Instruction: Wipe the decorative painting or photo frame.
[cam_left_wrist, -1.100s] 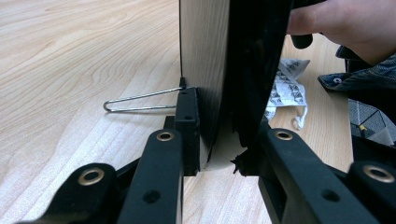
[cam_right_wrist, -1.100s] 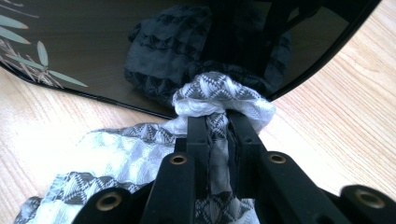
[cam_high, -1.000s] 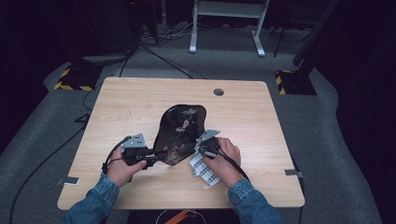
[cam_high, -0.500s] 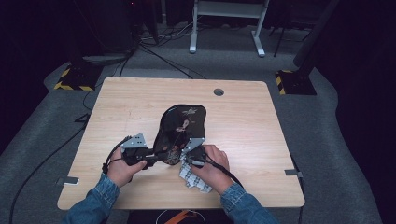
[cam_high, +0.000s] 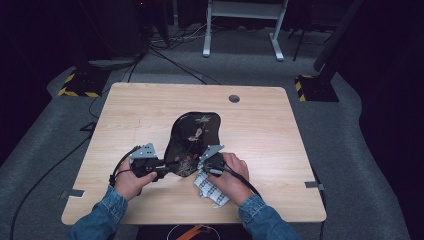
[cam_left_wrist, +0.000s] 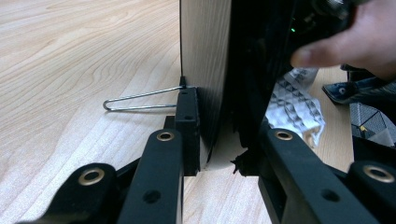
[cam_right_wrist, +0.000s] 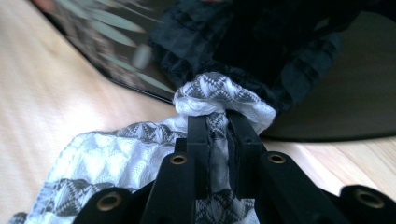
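Note:
A glossy black tray (cam_high: 192, 137) with a flower pattern stands tilted on the wooden table (cam_high: 280, 140). My left gripper (cam_high: 162, 172) is shut on its lower left edge; in the left gripper view its jaws (cam_left_wrist: 224, 140) clamp the tray's rim (cam_left_wrist: 205, 70). My right gripper (cam_high: 202, 165) sits at the tray's lower right, shut on a white cloth with a grey pattern (cam_high: 210, 189). In the right gripper view the jaws (cam_right_wrist: 217, 126) pinch a bunched fold of the cloth (cam_right_wrist: 116, 149) against the tray's dark surface (cam_right_wrist: 355, 93).
A thin wire loop (cam_left_wrist: 140, 98) lies on the table beside the tray's edge. A round cable hole (cam_high: 234, 98) sits near the table's far edge. Cables trail over the floor at the left (cam_high: 45, 170). A white desk frame (cam_high: 240, 30) stands beyond the table.
My right gripper has shifted a little to the left with the cloth, closer to the tray's lower edge. The left gripper and the tray have stayed put.

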